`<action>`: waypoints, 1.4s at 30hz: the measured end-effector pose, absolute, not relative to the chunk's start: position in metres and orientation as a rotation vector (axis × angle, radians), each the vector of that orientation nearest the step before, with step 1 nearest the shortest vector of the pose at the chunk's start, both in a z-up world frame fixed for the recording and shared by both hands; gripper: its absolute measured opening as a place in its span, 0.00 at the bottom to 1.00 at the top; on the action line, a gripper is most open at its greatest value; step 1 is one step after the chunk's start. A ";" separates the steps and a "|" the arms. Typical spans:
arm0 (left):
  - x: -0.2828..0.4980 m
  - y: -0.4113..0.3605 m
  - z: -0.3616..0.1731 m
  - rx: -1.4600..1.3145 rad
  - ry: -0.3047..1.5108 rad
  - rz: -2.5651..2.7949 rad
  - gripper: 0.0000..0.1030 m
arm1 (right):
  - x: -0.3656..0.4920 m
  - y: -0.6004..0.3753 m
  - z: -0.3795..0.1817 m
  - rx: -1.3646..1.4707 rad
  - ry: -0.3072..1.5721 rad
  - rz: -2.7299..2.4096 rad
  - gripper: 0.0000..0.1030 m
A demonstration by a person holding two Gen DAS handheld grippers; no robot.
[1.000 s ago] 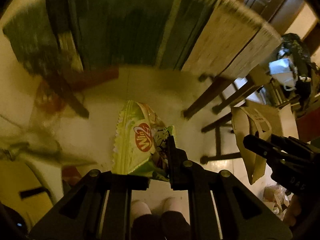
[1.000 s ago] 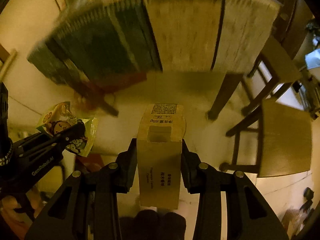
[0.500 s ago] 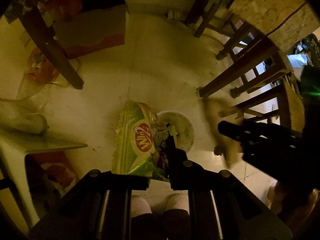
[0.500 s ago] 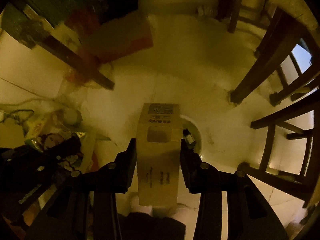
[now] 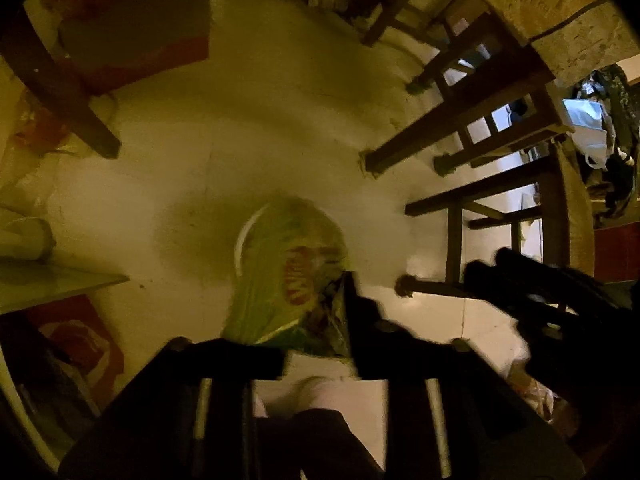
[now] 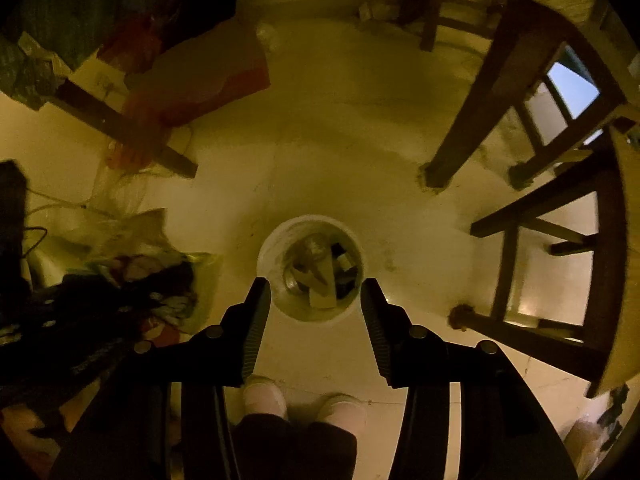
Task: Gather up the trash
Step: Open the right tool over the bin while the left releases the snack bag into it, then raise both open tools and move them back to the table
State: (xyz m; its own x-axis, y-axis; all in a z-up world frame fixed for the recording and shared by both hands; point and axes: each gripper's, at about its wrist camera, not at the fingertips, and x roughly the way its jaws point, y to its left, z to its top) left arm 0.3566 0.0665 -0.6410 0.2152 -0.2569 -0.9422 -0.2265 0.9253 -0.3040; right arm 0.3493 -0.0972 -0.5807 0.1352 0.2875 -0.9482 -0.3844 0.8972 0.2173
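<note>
I point both my tongs steeply down at the pale floor, above a small round white bin that stands just ahead of my two light-coloured shoes. My right gripper has its jaws spread, having just been opening, and nothing is between them; through the gap I look straight into the bin, where a tan carton lies tilted among other dark scraps. The ribbed inner pads of that gripper show bare on both sides. My left gripper has also just been opening its jaws, and a green snack bag with a red logo is still between them, blurred; it lies against the right-hand finger, and I cannot tell whether the left finger touches it. Behind the bag a white arc of the bin's rim shows, so the bag hangs right over the bin's mouth. In the right wrist view the same bag and the dark frame of my left gripper sit at the left edge, near the bin but to the side of it. Dark wooden chair legs stand to the right of the bin, well apart from it, and one more slanted leg crosses the upper left, with reddish paper lying on the floor beside it. A crumpled clear plastic bag lies to the left of the bin.
</note>
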 end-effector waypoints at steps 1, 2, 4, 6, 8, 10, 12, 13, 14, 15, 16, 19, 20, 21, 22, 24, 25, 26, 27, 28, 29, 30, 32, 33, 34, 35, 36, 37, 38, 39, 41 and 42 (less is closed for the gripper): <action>0.359 0.063 -0.644 -0.419 1.389 -0.016 0.55 | 0.350 -0.101 -0.572 -0.074 1.345 0.481 0.42; 0.360 0.061 -0.646 -0.416 1.405 -0.007 0.59 | 0.352 -0.104 -0.569 -0.066 1.341 0.475 0.42; 0.362 0.058 -0.648 -0.418 1.432 0.006 0.59 | 0.352 -0.107 -0.558 -0.054 1.333 0.469 0.42; 0.362 0.056 -0.644 -0.410 1.457 0.013 0.59 | 0.352 -0.110 -0.543 -0.043 1.324 0.466 0.42; 0.360 0.056 -0.629 -0.385 1.451 0.025 0.59 | 0.351 -0.112 -0.530 -0.036 1.312 0.467 0.42; 0.357 0.056 -0.605 -0.364 1.431 0.023 0.59 | 0.348 -0.114 -0.510 -0.035 1.296 0.467 0.42; 0.355 0.057 -0.582 -0.346 1.410 0.021 0.59 | 0.346 -0.116 -0.494 -0.034 1.284 0.472 0.42; 0.355 0.057 -0.569 -0.335 1.397 0.020 0.59 | 0.345 -0.115 -0.486 -0.033 1.277 0.473 0.42; 0.354 0.057 -0.555 -0.323 1.385 0.020 0.59 | 0.343 -0.116 -0.475 -0.031 1.270 0.475 0.42; 0.352 0.057 -0.539 -0.311 1.368 0.021 0.59 | 0.341 -0.115 -0.462 -0.028 1.260 0.478 0.42; 0.351 0.058 -0.523 -0.302 1.351 0.020 0.59 | 0.340 -0.115 -0.452 -0.025 1.252 0.480 0.42; 0.347 0.062 -0.473 -0.289 1.297 0.016 0.59 | 0.335 -0.115 -0.413 -0.017 1.214 0.491 0.42; 0.345 0.063 -0.458 -0.287 1.280 0.017 0.59 | 0.333 -0.115 -0.394 -0.015 1.195 0.495 0.42; 0.342 0.065 -0.440 -0.283 1.258 0.017 0.59 | 0.330 -0.115 -0.382 -0.013 1.180 0.498 0.42; 0.340 0.067 -0.421 -0.278 1.236 0.018 0.59 | 0.329 -0.115 -0.369 -0.010 1.163 0.500 0.42; 0.334 0.070 -0.386 -0.269 1.190 0.018 0.59 | 0.322 -0.115 -0.335 -0.007 1.116 0.508 0.42; 0.332 0.071 -0.367 -0.265 1.165 0.017 0.59 | 0.319 -0.115 -0.321 -0.006 1.096 0.509 0.42; 0.328 0.073 -0.346 -0.259 1.135 0.015 0.59 | 0.314 -0.115 -0.301 -0.006 1.065 0.513 0.42; 0.325 0.075 -0.331 -0.254 1.111 0.013 0.59 | 0.311 -0.115 -0.288 -0.004 1.044 0.516 0.42; 0.322 0.075 -0.312 -0.247 1.081 0.012 0.59 | 0.308 -0.115 -0.274 -0.003 1.021 0.519 0.42; 0.318 0.077 -0.291 -0.237 1.045 0.011 0.59 | 0.303 -0.115 -0.253 0.000 0.989 0.522 0.42; 0.315 0.078 -0.276 -0.228 1.019 0.010 0.59 | 0.300 -0.115 -0.240 0.003 0.969 0.529 0.42; 0.306 0.080 -0.237 -0.207 0.943 0.006 0.59 | 0.290 -0.114 -0.207 0.013 0.913 0.539 0.42; 0.303 0.080 -0.222 -0.199 0.914 0.006 0.59 | 0.286 -0.114 -0.195 0.013 0.891 0.540 0.42; 0.298 0.082 -0.205 -0.190 0.878 0.006 0.59 | 0.280 -0.114 -0.179 0.012 0.857 0.539 0.42; 0.293 0.084 -0.186 -0.182 0.839 0.006 0.59 | 0.276 -0.113 -0.166 0.011 0.828 0.536 0.42; 0.289 0.085 -0.172 -0.178 0.811 0.005 0.59 | 0.271 -0.113 -0.154 0.010 0.800 0.531 0.42; 0.283 0.087 -0.154 -0.174 0.772 0.001 0.59 | 0.265 -0.112 -0.139 0.010 0.763 0.525 0.42; 0.278 0.089 -0.139 -0.172 0.743 -0.002 0.59 | 0.262 -0.111 -0.125 0.009 0.732 0.520 0.43; 0.270 0.092 -0.119 -0.167 0.698 -0.005 0.59 | 0.256 -0.112 -0.114 0.009 0.703 0.514 0.43; 0.259 0.094 -0.094 -0.156 0.639 -0.005 0.59 | 0.246 -0.112 -0.088 0.009 0.629 0.499 0.49; 0.252 0.095 -0.080 -0.147 0.606 -0.004 0.59 | 0.241 -0.112 -0.079 0.010 0.596 0.491 0.52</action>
State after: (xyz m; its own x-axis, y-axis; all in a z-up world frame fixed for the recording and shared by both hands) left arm 0.2518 0.0953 -0.0801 0.8224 -0.0465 -0.5669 -0.0395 0.9896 -0.1384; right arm 0.2412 -0.1124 -0.0790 0.7162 0.4467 -0.5362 -0.4411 0.8851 0.1483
